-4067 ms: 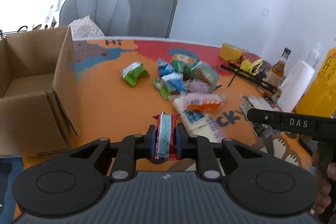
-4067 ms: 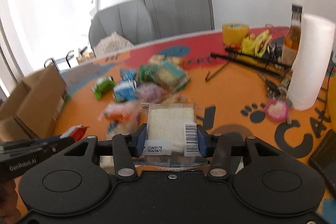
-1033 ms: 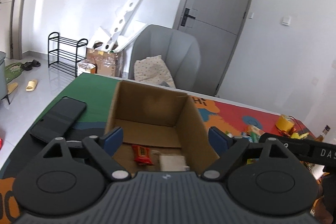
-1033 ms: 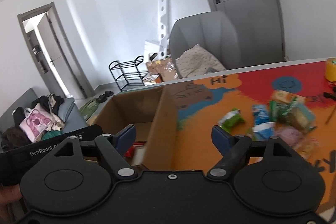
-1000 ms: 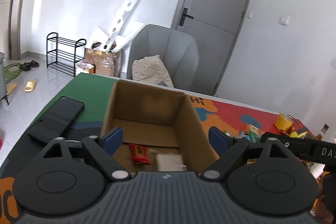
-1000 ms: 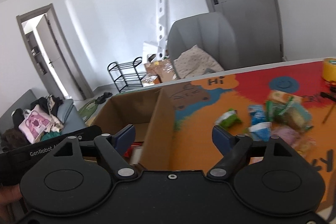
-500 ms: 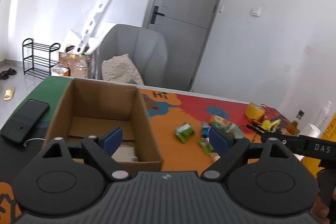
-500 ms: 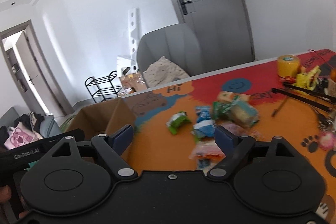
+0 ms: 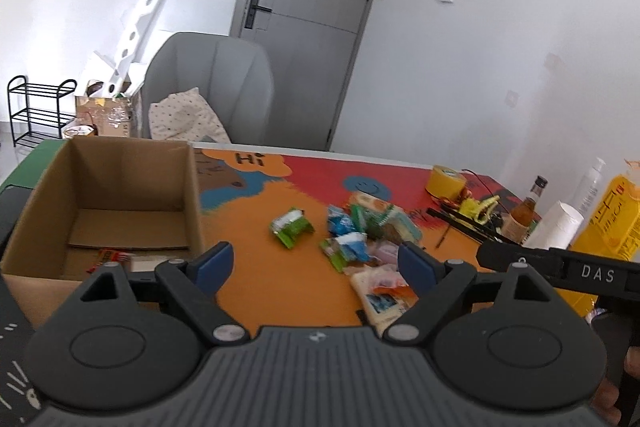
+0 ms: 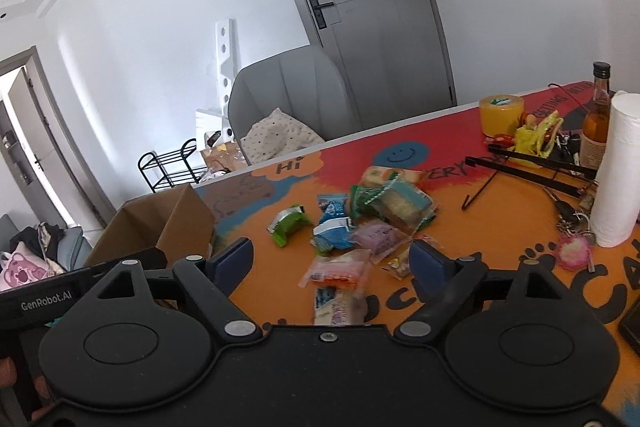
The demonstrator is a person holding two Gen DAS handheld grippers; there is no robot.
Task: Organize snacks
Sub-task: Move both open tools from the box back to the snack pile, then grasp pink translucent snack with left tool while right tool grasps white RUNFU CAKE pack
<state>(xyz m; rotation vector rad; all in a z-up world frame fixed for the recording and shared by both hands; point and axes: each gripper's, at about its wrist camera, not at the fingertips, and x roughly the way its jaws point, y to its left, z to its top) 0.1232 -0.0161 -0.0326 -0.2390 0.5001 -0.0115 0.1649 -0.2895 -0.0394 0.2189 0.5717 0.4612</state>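
- Left hand-held gripper (image 9: 312, 263) spread wide apart, nothing between its blue pads, held above the orange counter (image 9: 256, 267) just right of the cardboard box (image 9: 100, 203)
- Right hand-held gripper (image 10: 331, 261) likewise spread wide and empty, hung over the near edge of the snack pile (image 10: 360, 223)
- Box stood open at the counter's left end; red-wrapped bar (image 9: 109, 257) and pale flat packet (image 9: 150, 262) lay on its floor by the near wall
- Green packet (image 9: 291, 227) lay alone between box and pile
- Blue packets (image 10: 332, 223), pink packet (image 10: 378, 237), orange-and-clear packet (image 10: 338, 269) and green-edged cracker pack (image 10: 400, 203) heaped together mid-counter
- Yellow tape roll (image 10: 501, 113), brown bottle (image 10: 596, 115) and paper towel roll (image 10: 616, 171) stood well right of the pile
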